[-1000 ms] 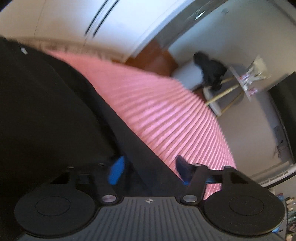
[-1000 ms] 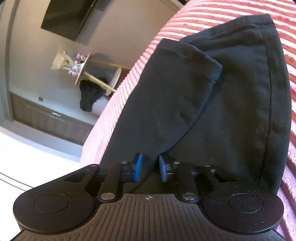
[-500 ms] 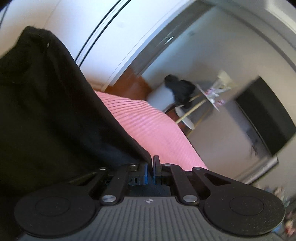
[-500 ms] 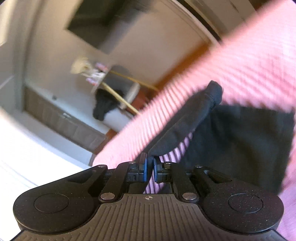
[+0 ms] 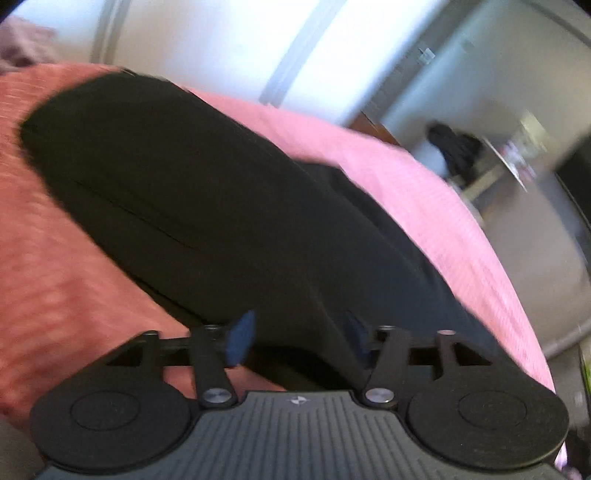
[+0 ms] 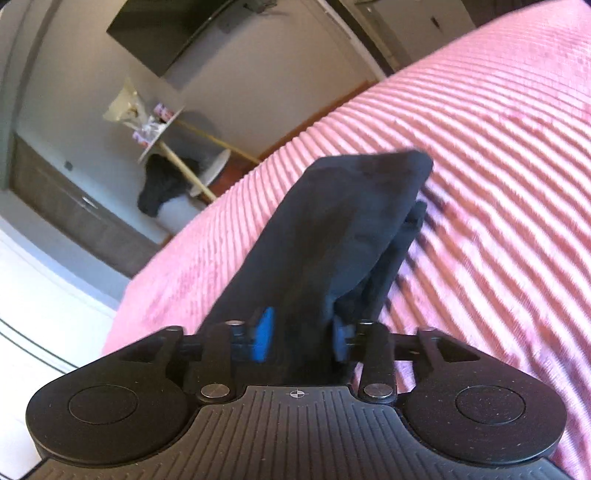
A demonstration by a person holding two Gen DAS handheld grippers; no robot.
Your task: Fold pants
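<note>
Black pants lie on the pink bed, running from 10 o'clock down to our left gripper, whose fingers stand apart with cloth between them. Our right gripper is also spread, a pants fold rising between its fingers toward 1 o'clock.

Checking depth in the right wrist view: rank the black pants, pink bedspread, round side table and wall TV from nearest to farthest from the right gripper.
1. black pants, between the right gripper's open fingers.
2. pink bedspread, under and beyond the pants.
3. round side table, past the bed's edge, upper left.
4. wall TV, on the wall behind the table, top left.
</note>
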